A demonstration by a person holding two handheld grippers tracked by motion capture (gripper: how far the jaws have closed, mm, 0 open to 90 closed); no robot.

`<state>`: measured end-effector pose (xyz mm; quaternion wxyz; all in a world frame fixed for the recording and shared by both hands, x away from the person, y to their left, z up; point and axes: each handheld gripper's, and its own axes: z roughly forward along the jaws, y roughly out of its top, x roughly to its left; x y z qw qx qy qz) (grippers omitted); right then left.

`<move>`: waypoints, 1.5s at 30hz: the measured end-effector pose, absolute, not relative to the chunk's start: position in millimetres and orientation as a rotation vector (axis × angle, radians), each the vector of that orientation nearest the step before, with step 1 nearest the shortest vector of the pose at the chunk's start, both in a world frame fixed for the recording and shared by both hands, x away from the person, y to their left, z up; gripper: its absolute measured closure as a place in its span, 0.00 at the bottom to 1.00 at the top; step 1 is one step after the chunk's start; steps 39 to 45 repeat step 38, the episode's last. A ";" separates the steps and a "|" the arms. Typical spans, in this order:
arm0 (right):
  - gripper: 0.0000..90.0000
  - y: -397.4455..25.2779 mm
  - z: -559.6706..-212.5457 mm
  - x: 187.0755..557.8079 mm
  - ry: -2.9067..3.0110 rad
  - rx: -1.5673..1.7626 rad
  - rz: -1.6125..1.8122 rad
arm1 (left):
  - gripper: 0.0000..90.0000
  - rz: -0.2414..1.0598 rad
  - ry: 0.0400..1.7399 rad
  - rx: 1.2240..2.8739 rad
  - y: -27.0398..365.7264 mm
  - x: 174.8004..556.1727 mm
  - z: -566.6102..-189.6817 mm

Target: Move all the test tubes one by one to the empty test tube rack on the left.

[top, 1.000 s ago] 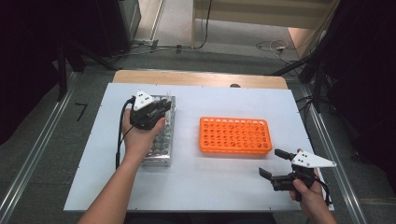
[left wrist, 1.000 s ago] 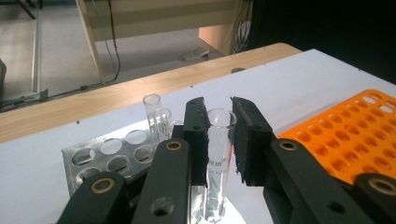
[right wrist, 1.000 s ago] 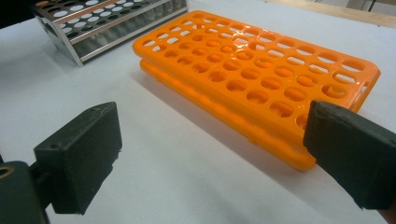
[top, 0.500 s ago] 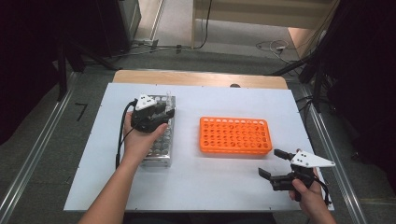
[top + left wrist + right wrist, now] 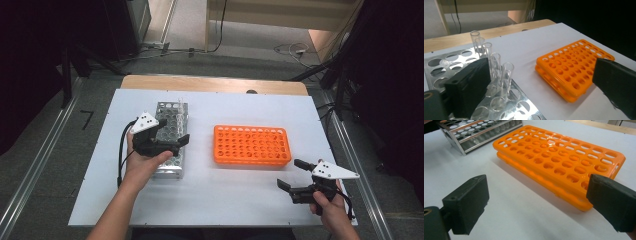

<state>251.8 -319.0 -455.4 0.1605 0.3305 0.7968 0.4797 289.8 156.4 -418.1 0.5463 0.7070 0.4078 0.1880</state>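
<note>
Glass tubes (image 5: 491,62) are seen standing in the metal rack (image 5: 170,137) at the table's left in the high view, where the left gripper (image 5: 172,135) has been drawn nearer to the person than before. In the left gripper view, its jaws are held wide apart beside the tubes. In the right gripper view, the right gripper (image 5: 536,205) is spread, empty, before the orange rack (image 5: 559,160).

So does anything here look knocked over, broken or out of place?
Nothing stands out. The glass tubes stand upright in the metal rack, the orange rack lies flat and empty, and both grippers are open.
</note>
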 end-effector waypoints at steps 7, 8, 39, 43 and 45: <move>0.03 -319.3 -455.9 252.4 2.273 0.944 1.363 | 0.00 0.444 0.954 1.653 164.4 269.6 -422.5; 0.03 -319.3 -455.9 252.4 2.272 0.945 1.363 | 0.00 0.445 0.955 1.649 165.4 266.8 -423.0; 0.03 -328.5 -455.9 256.1 2.245 0.964 1.354 | 0.00 0.487 0.957 1.601 201.3 200.5 -447.4; 0.03 -328.5 -455.9 256.1 2.245 0.964 1.354 | 0.00 0.487 0.957 1.601 201.3 200.5 -447.4; 0.03 -328.5 -455.9 256.1 2.245 0.964 1.354 | 0.00 0.487 0.957 1.601 201.3 200.5 -447.4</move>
